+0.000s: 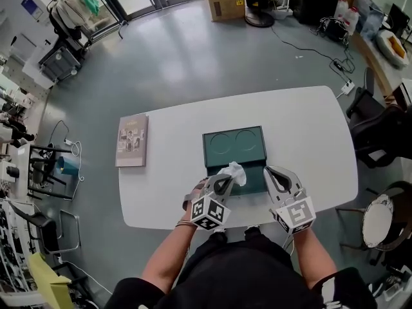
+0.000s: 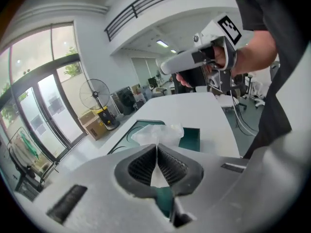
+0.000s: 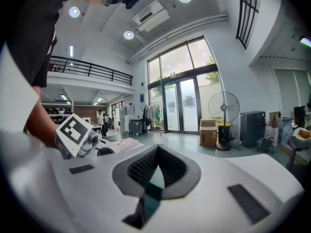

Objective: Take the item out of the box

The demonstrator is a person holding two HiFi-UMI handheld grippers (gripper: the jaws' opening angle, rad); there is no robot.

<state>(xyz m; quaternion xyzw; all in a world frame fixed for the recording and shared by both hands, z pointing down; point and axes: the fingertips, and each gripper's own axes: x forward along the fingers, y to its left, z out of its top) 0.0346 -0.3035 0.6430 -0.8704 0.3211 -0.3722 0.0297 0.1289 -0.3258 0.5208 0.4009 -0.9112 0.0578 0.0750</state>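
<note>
Entry: I hold left gripper (image 1: 223,184) clamped on white wrapping (image 1: 234,172), frame centre, right gripper (image 1: 277,177) pinching green box (image 1: 235,143) edge; item seemingly part-raised, removal outstanding.

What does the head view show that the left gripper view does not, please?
Only the head view shows the booklet, which lies on the table well clear of the green box, toward the picture's left. Only the left gripper view shows the balcony railing overhead. Both show the green box, the white wrapping pinched in the left gripper, and the right gripper.
</note>
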